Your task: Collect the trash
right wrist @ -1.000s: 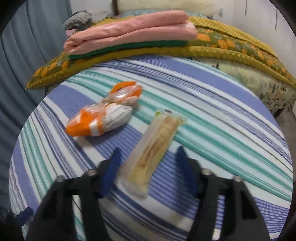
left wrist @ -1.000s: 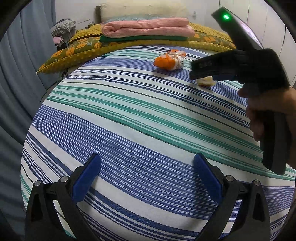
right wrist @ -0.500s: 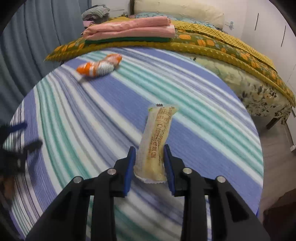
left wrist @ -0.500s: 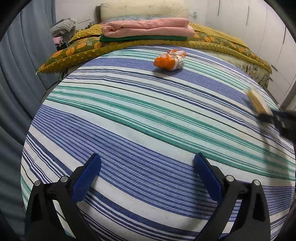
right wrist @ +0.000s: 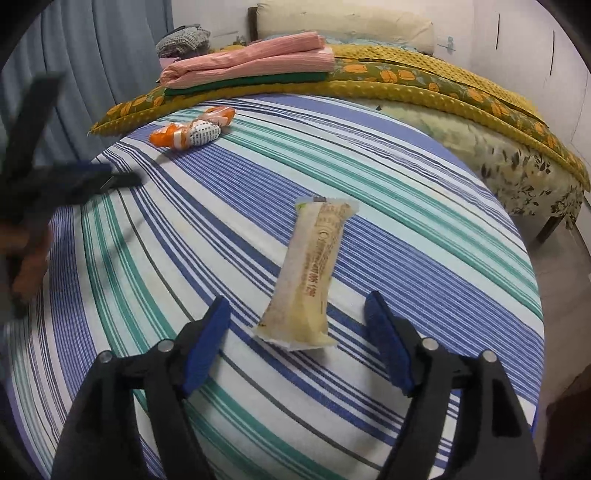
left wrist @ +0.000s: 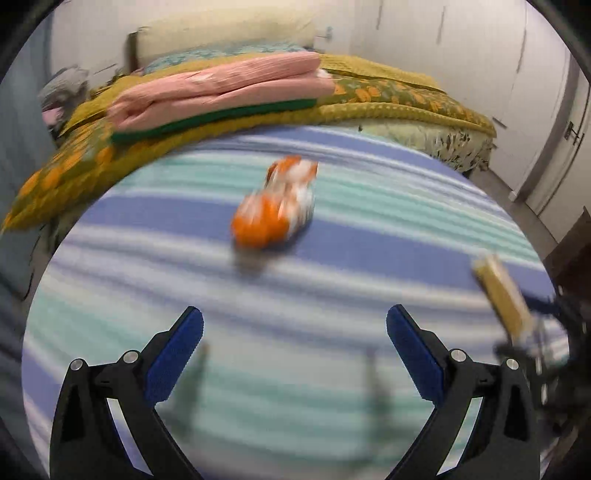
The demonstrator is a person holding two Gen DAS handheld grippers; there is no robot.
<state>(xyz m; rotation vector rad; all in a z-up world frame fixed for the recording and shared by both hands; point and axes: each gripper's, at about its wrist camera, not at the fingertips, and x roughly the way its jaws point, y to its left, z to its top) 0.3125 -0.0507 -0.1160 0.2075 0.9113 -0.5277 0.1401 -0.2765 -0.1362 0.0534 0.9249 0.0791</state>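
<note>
The right gripper (right wrist: 295, 325) had released the light, floppy yellow wrapper (right wrist: 312, 273) onto the striped bed (right wrist: 424, 229), fingers apart around its near end, the best hold.

A home bedroom is showing here. A striped sheet (right wrist: 369, 177) is covering the bed, with folded blankets (right wrist: 251, 62) and a pillow (right wrist: 343, 22) lying behind.

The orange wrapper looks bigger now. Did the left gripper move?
Yes. In the left wrist view the left gripper has moved forward along the bed, toward the orange wrapper and the pink blanket.
</note>
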